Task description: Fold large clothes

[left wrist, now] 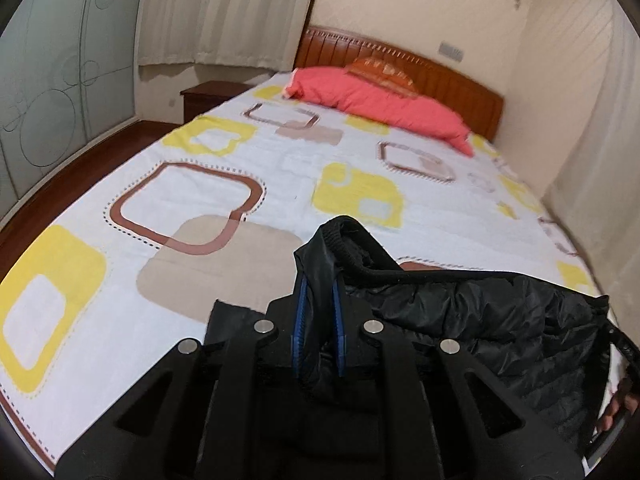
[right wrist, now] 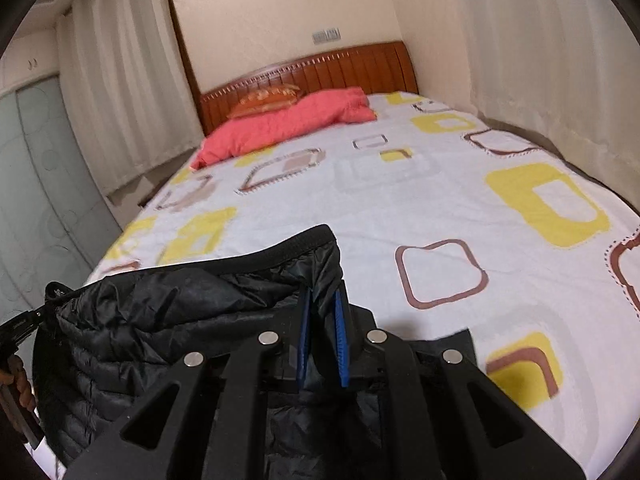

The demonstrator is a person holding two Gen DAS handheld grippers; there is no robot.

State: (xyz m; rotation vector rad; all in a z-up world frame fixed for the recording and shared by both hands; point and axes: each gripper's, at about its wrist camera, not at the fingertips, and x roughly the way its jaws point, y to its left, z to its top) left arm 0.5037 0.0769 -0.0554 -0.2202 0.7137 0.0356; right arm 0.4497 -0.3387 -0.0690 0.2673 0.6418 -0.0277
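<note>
Black quilted jacket hangs stretched between both grippers above the foot of the patterned bed sheet. Left gripper clamps one ribbed-hem corner; right gripper clamps the other. Both angle downward. Pink duvet lies by the wooden headboard.

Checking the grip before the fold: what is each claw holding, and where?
Both hold the black puffer jacket: left claw and right claw each pinch its ribbed edge at opposite corners.
</note>
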